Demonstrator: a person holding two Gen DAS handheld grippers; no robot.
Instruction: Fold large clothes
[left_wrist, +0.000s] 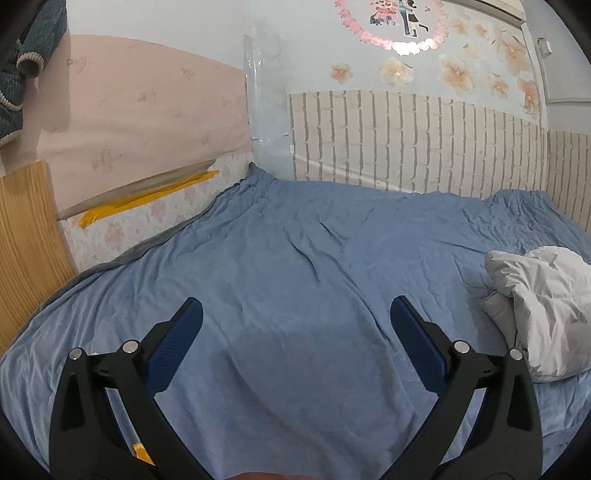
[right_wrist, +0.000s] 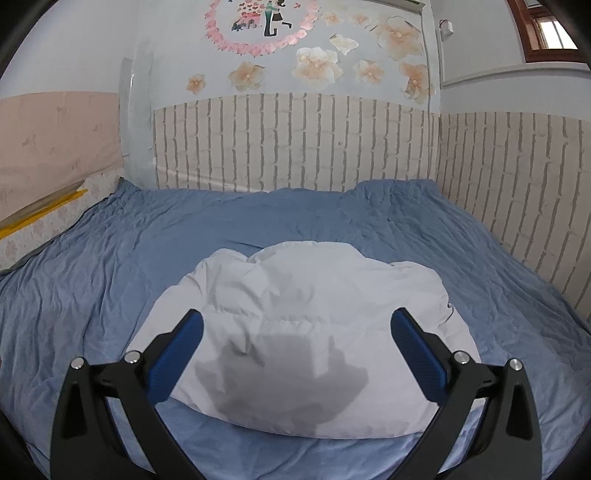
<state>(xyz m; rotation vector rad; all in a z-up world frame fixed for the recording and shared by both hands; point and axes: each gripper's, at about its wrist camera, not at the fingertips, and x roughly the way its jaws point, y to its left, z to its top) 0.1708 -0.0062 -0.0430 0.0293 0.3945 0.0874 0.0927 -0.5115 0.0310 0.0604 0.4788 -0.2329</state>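
Both claws spread wide, pinching nothing, above the blue bedsheet (right_wrist: 110, 258).

My right gripper (right_wrist: 297, 325) hangs over the bundled white jacket (right_wrist: 306, 332), which lies on the sheet and carries the gripper's shadow. My left gripper (left_wrist: 295, 314) hovers over bare sheet, the jacket (left_wrist: 543, 310) off to its right.

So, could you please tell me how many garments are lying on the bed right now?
1. A white padded jacket lies bundled on the blue bedsheet, straight ahead of the right gripper and off to the right of the left gripper. Anything beneath it would be hidden.
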